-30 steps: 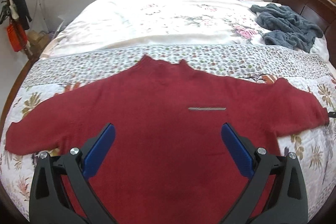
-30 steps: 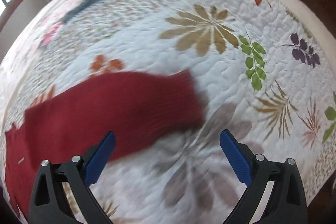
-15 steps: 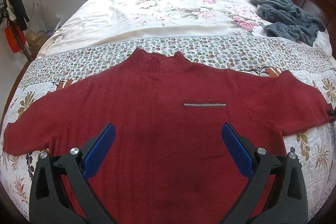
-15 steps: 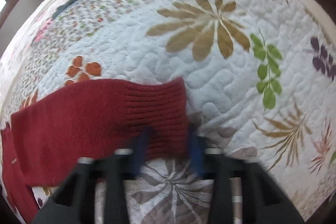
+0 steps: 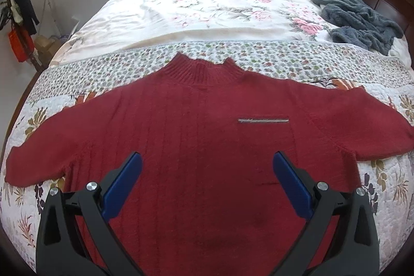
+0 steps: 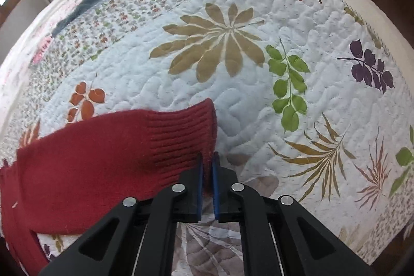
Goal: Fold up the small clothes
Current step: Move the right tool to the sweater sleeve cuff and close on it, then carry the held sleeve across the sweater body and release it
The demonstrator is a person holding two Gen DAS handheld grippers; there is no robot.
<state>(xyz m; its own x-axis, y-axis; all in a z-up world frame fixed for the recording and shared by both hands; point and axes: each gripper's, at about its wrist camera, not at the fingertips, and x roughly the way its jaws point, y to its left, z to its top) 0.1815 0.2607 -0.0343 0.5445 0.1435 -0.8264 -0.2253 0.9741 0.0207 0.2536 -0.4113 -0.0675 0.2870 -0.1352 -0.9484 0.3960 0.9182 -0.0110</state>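
- My right gripper (image 6: 207,159) pinches the red knitted sweater's (image 5: 207,146) ribbed cuff (image 6: 186,131).
- My left gripper (image 5: 207,167) hangs wide open, empty.
- A grey fleece garment (image 5: 359,17) lies well apart on the floral quilt (image 6: 258,94).

My bed (image 5: 207,4) carries a leaf-print quilt (image 6: 258,94); on it lie a spread red sweater (image 5: 207,133) and a grey fleece garment (image 5: 362,19).

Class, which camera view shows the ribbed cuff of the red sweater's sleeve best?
The right wrist view: the ribbed cuff fills the foreground, its corner pinched by the right gripper. In the left wrist view the red sweater lies spread out, but that cuff is cut off at the frame's edge.
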